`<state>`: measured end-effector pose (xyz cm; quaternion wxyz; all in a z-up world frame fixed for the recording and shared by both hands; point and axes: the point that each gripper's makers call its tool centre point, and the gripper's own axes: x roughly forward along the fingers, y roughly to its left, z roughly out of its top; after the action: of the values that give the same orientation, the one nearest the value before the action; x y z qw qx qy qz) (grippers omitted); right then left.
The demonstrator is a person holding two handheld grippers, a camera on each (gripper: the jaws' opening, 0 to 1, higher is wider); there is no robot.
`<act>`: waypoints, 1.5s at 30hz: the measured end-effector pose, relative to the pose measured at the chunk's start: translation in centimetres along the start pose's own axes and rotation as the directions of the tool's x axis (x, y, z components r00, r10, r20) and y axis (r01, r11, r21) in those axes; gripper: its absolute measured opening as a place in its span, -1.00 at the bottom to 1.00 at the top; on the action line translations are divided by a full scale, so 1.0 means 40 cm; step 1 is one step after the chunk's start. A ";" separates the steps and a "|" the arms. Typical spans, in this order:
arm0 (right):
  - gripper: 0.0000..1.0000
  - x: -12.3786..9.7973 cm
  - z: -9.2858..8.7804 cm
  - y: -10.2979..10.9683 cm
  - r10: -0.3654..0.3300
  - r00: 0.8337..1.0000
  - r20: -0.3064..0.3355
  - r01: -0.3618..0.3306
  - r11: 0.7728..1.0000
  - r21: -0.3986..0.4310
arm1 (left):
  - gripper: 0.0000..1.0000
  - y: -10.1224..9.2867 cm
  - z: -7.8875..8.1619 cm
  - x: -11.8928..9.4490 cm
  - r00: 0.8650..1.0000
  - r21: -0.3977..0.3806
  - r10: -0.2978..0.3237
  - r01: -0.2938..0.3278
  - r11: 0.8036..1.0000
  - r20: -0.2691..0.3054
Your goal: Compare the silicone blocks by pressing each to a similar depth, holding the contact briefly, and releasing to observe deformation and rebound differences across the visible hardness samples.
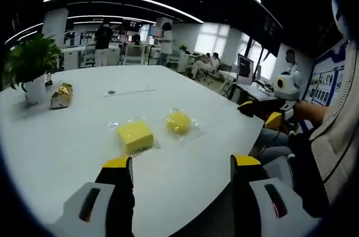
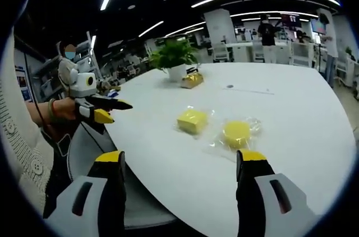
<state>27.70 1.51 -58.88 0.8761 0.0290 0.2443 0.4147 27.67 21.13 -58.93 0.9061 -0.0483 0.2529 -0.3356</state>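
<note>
Two yellow silicone blocks lie on the white table (image 1: 61, 147), each in clear wrap. The square block (image 1: 134, 135) is just left of the round block (image 1: 179, 121); in the right gripper view the square block (image 2: 192, 120) sits left of the round block (image 2: 236, 133). My left gripper (image 1: 182, 164) hovers short of them, jaws wide apart and empty. My right gripper (image 2: 180, 158) is likewise open and empty near the table edge. The right gripper (image 1: 270, 115) also comes in from the right off the table, and the left gripper (image 2: 104, 110) shows at the left, held in a hand.
A potted plant (image 1: 31, 63) (image 2: 175, 55) and a gold-wrapped packet (image 1: 61, 96) (image 2: 192, 80) stand at the table's far side. The table edge (image 1: 247, 130) runs beside the seated person's sleeve (image 1: 336, 130). People and desks fill the office behind.
</note>
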 end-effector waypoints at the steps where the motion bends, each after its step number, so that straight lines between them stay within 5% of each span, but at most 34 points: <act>1: 0.51 0.000 0.000 0.000 0.000 1.000 0.001 0.000 1.000 0.001 | 0.40 0.001 -0.001 -0.002 1.000 -0.003 0.001 -0.001 1.000 0.000; 37: 0.44 0.009 -0.029 -0.007 -0.004 1.000 -0.031 0.004 1.000 0.014 | 0.41 0.014 -0.014 -0.006 0.999 -0.009 0.009 -0.010 1.000 -0.041; 45: 0.43 0.007 -0.020 -0.002 0.001 1.000 -0.016 0.000 1.000 0.018 | 0.42 0.008 -0.008 -0.011 1.000 -0.041 0.005 -0.006 0.999 -0.013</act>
<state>27.57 1.56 -59.71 0.8737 0.0338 0.2551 0.4128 27.44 21.68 -59.10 0.9042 -0.0639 0.2659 -0.3281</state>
